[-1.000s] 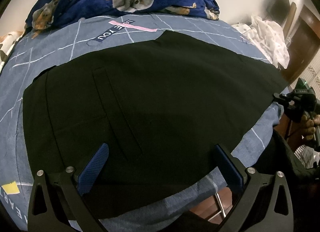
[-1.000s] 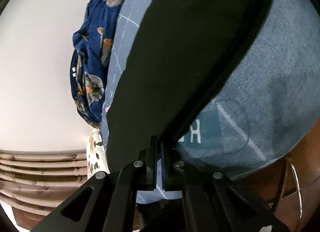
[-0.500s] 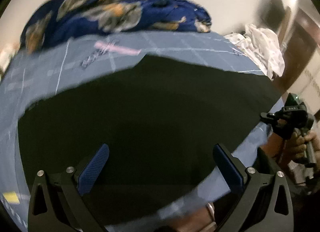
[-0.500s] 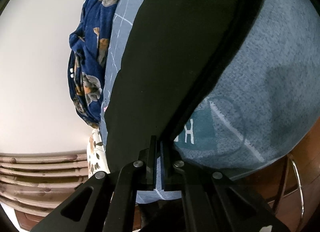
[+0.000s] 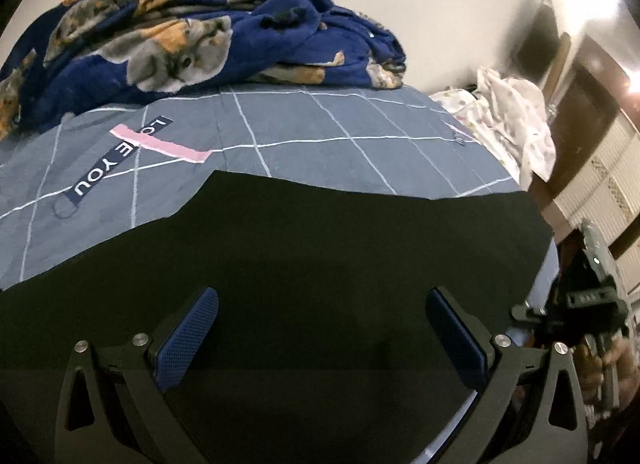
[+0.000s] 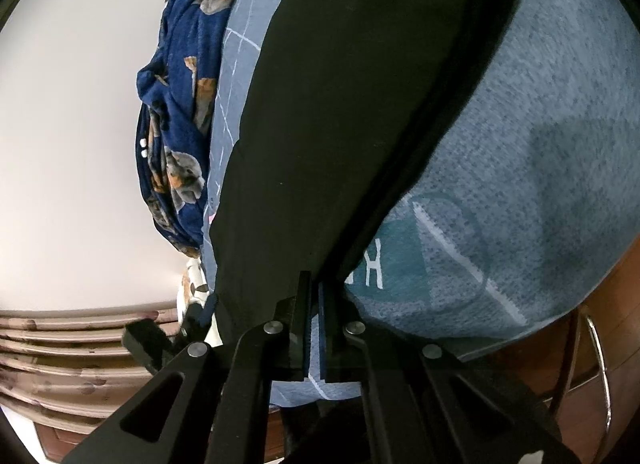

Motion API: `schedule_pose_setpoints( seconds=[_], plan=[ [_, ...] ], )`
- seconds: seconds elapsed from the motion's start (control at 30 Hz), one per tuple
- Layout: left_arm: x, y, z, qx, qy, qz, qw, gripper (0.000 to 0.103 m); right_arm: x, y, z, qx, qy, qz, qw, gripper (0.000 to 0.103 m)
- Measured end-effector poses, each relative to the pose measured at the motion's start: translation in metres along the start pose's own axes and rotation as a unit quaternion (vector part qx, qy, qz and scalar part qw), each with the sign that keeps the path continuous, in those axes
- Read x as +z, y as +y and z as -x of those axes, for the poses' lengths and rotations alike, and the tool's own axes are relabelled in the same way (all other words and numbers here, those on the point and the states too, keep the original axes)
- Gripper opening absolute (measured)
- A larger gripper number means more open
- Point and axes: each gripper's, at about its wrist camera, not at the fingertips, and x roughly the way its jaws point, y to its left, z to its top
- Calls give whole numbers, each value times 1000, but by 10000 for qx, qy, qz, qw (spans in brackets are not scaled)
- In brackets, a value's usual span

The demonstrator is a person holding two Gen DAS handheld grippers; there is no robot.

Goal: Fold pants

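The black pants (image 5: 340,256) lie spread flat on a grey-blue checked bed sheet (image 5: 320,132). My left gripper (image 5: 320,328) is open, its blue-padded fingers (image 5: 188,336) wide apart just above the near part of the pants, holding nothing. My right gripper (image 6: 314,304) is shut on an edge of the black pants (image 6: 340,124) at the bed's side; the cloth runs taut away from the tips. The right gripper also shows in the left wrist view (image 5: 588,304), at the pants' right end.
A dark blue blanket with animal prints (image 5: 192,36) is heaped at the back of the bed by the wall. White clothes (image 5: 508,120) lie at the far right. A wooden bed frame (image 6: 80,348) and a metal ring (image 6: 596,364) lie below the mattress edge.
My left gripper has moved forward and lower over the pants, which now fill the near view. The right gripper keeps its hold, and the held edge has shifted slightly.
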Motion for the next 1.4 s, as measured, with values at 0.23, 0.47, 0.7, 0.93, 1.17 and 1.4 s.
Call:
schedule_pose_setpoints(
  seconds=[0.23,0.47,0.7,0.93,1.17,1.4],
  plan=[
    [-16,-3,-19,95,308,54,9995,103,18,14,50,-269,-427,592,9970,12],
    [-23,-6,-18,161,267,-118,9994,103,85,-38,192,-788,-2429,30,9668,16],
    [-26,-6,-19,195,152,-148,9996,103,122,-71,241,-1133,-3092,-284,9438,23],
    [-27,-6,-21,265,160,-240,9992,103,141,-73,242,-1148,-3182,-303,9406,39],
    [-28,-5,-20,180,102,-203,9996,103,150,-70,230,-691,-2923,-252,9535,39],
    [-27,-1,-18,49,9,-96,9999,103,153,-66,211,-504,-2775,-100,9593,37]
  ],
)
